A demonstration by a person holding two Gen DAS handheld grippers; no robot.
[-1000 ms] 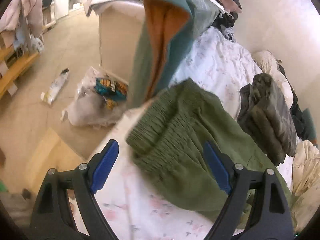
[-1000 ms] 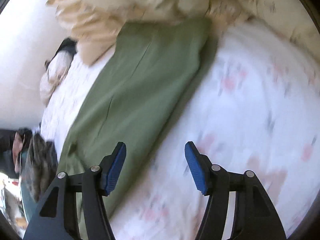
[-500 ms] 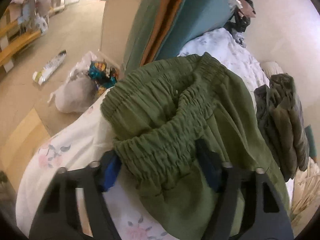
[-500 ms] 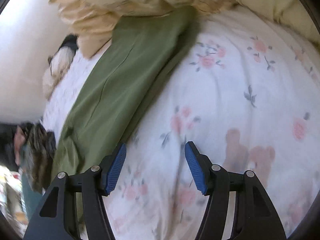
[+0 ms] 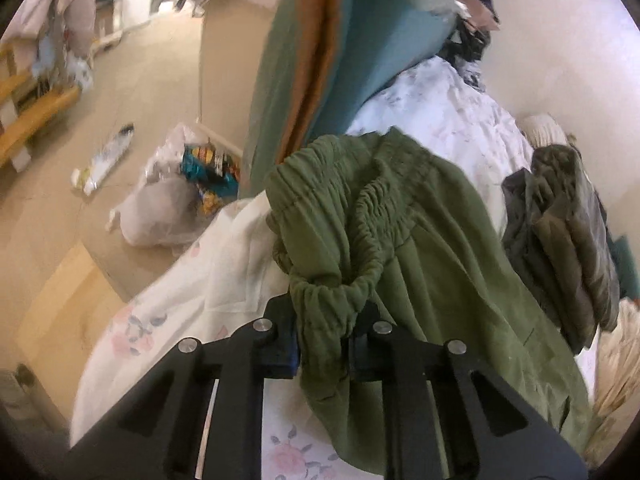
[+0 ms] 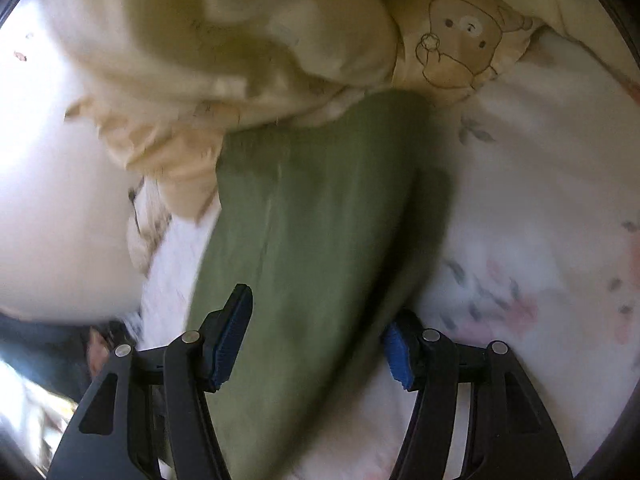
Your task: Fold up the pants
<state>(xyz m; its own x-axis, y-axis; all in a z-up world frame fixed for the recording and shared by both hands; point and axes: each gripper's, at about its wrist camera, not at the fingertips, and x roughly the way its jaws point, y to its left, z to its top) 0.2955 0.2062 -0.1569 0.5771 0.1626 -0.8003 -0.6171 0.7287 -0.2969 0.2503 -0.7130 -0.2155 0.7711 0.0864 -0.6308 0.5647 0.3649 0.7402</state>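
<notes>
My left gripper (image 5: 322,346) clamped on gathered waistband of green pants (image 5: 420,248) — bunched, lifted off floral sheet (image 5: 168,312). My right gripper (image 6: 312,338) spread wide, straddling pant leg (image 6: 320,208) — leg flat on sheet, end under cream quilt (image 6: 224,52).

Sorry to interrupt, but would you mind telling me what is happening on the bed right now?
A person with a gripper in each hand is folding green pants on a floral bedsheet. The left gripper is shut on the bunched elastic waistband. The right gripper is open, its fingers straddling the pants leg near a cream blanket, nothing pinched yet. A pile of dark folded clothes sits beside the pants.
</notes>
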